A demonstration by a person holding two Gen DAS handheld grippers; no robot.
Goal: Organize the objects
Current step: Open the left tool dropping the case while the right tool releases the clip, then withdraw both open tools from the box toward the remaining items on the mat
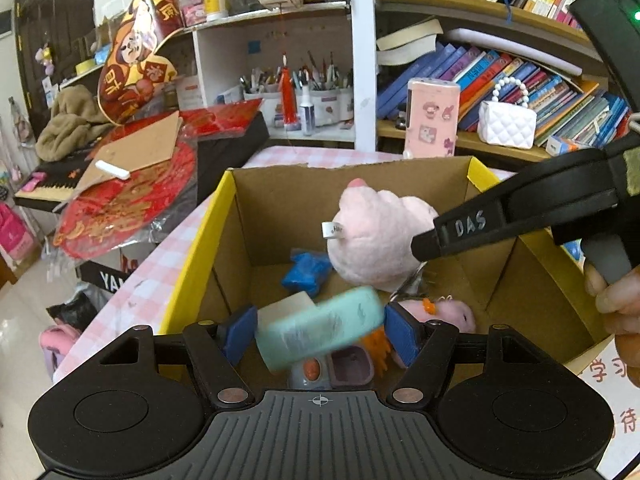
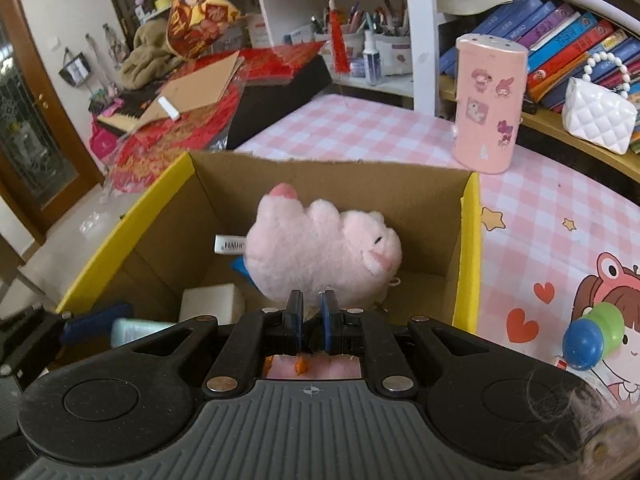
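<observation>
Since the pink plush pig (image 2: 320,252) is soft and light, I judge it will squash rather than slip, so a pinch on its rounded belly suits it best; my right tool (image 2: 311,320) has its pads nearly together, gripping a tuft on the pig's underside, as far as I can tell. The pig hangs over the open cardboard box (image 2: 470,240) on the table (image 2: 360,128), long axis running across the view, snout to the right, one foot up at the left. My left tool (image 1: 320,334) grips a pale green roll (image 1: 320,330), stiff and smooth, lying crosswise between the pads, low inside the same box.
</observation>
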